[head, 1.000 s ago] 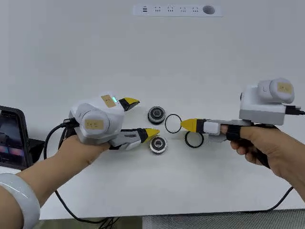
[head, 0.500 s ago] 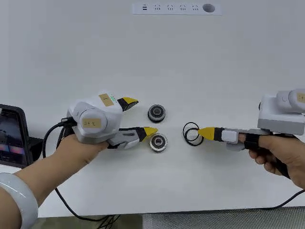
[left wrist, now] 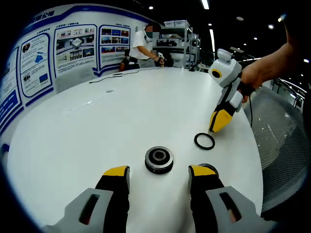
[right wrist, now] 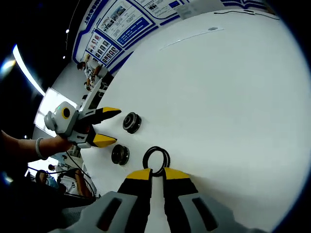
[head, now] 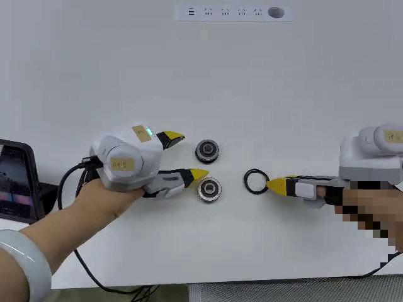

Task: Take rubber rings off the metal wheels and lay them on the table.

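Observation:
Two metal wheels (head: 207, 150) (head: 209, 189) lie on the white table (head: 189, 75). My left gripper (head: 184, 155) is open beside them, and the far wheel (left wrist: 159, 160) sits just ahead of its jaws. Black rubber rings (head: 255, 181) lie flat to the right of the wheels. My right gripper (head: 272, 184) is at their right edge. In the right gripper view the rings (right wrist: 156, 156) overlap, and the near edge runs in between the almost closed tips of that gripper (right wrist: 158, 173). Both wheels (right wrist: 131, 122) (right wrist: 120, 154) and the left gripper (right wrist: 115, 126) show beyond.
A power strip (head: 234, 12) lies at the far edge of the table. At the left edge stands a dark screen (head: 14, 182). The left gripper's cable (head: 69, 189) trails off the front edge. People stand far off (left wrist: 146, 46).
My right gripper has carried a thin ring rightward from beside the far wheel and brought it down onto the ring lying on the table. The left gripper has stayed put.

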Available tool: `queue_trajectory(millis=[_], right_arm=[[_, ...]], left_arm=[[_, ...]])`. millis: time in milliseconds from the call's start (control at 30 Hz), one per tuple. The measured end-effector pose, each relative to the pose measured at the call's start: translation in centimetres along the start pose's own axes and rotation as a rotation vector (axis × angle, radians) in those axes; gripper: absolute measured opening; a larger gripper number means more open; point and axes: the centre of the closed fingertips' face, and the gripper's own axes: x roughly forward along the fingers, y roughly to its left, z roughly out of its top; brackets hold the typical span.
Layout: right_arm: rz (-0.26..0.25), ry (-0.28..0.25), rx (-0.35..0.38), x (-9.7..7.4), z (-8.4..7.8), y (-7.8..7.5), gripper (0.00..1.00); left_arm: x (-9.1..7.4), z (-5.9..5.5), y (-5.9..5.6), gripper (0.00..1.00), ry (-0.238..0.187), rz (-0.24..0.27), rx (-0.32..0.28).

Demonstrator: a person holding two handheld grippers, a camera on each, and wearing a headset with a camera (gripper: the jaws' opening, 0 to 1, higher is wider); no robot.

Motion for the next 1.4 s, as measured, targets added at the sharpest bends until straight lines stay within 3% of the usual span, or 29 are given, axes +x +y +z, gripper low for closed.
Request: queue_trajectory(millis=[67,333,633,933,1400], right_arm=[[-0.017,-0.005,-0.021,-0.1,0.2,-0.3,0.10],[-0.004,-0.054,-0.011,0.1,2.5,-0.2,0.10],[0.030,-0.085,-0.032,1.4,4.7,1.3,0.11],[0.073,-0.088,-0.047,3.1,6.0,3.0,0.11],[0.107,-0.072,-0.054,4.7,7.0,4.0,0.11]], left_arm=[[0.0,0.0,0.0,0.50,0.003,-0.003,-0.001],[0.3,0.5,0.0,0.47,-0.006,-0.011,-0.006],[0.8,1.1,-0.1,0.38,-0.015,-0.018,-0.006],[1.4,1.4,-0.2,0.30,-0.012,-0.021,0.003],[2.2,1.1,-0.4,0.21,0.020,-0.027,0.015]])
